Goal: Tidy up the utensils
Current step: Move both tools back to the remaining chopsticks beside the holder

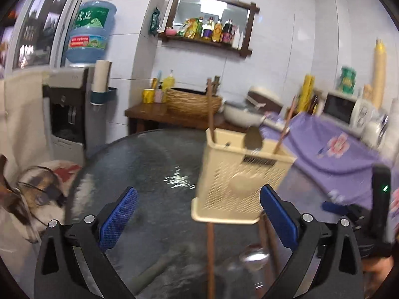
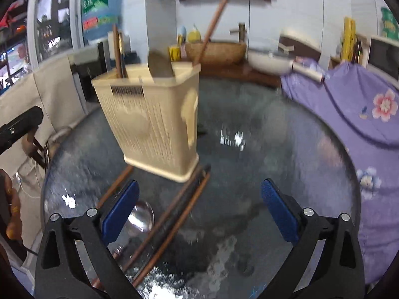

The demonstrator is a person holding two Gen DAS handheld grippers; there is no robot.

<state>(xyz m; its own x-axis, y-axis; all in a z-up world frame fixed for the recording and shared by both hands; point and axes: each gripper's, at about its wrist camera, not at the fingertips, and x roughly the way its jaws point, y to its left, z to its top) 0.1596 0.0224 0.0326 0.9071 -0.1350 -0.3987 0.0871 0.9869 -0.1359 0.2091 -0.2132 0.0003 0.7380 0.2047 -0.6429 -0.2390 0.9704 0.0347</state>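
Note:
A cream perforated utensil holder point(image 1: 239, 174) point(image 2: 152, 124) stands on the round glass table point(image 1: 154, 159) point(image 2: 274, 149). It holds brown chopsticks point(image 1: 210, 107) point(image 2: 212, 27) and a metal spoon point(image 1: 253, 138) point(image 2: 159, 64), bowl up. On the glass in front of it lie more brown chopsticks point(image 1: 210, 254) point(image 2: 174, 216) and a metal spoon point(image 1: 254, 259) point(image 2: 141, 218). My left gripper point(image 1: 198, 216) is open and empty, just in front of the holder. My right gripper point(image 2: 199, 211) is open and empty above the loose chopsticks.
A purple flowered cloth point(image 1: 344, 149) point(image 2: 369, 124) covers a surface right of the table. A water dispenser point(image 1: 74, 104), a wooden counter with a woven basket point(image 1: 192, 102) and a microwave point(image 1: 341, 107) stand behind. A dog-print bag point(image 1: 37, 194) sits low at left.

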